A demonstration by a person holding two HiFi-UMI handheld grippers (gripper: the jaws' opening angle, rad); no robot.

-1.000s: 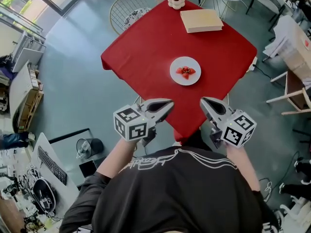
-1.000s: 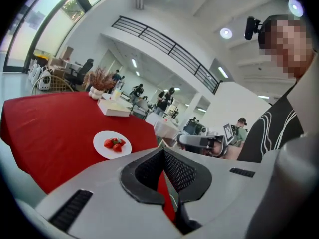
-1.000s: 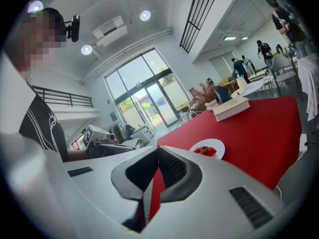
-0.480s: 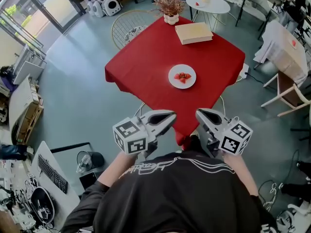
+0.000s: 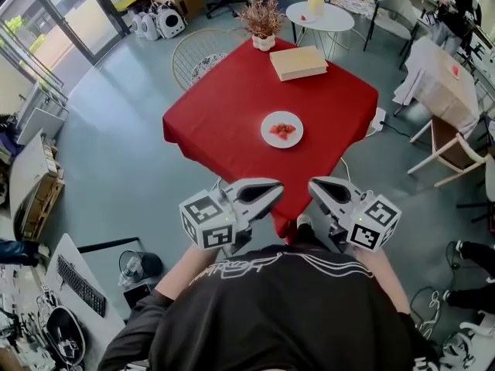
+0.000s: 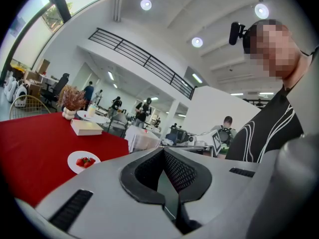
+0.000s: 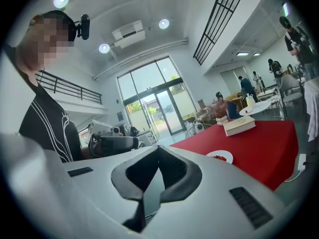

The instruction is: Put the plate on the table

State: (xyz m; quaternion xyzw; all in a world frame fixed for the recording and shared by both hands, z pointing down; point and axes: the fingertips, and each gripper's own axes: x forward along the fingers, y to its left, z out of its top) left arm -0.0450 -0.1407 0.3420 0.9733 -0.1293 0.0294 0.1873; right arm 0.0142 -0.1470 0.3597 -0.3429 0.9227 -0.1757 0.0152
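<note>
The plate (image 5: 281, 129) already sits on the red table (image 5: 224, 107), at twelve o'clock from the left gripper (image 5: 274, 186) and right gripper (image 5: 314, 185), both shut tight and empty, so the job looks done.

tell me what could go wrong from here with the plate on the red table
The plate sits on the red cloth, whose corner hangs down right by the person's body. Catching that corner with a leg, or with the left claw or right claw, both shut and empty, could drag the cloth and the plate with it. The strawberries lie loose on the plate, so a jolt might roll them off.
</note>
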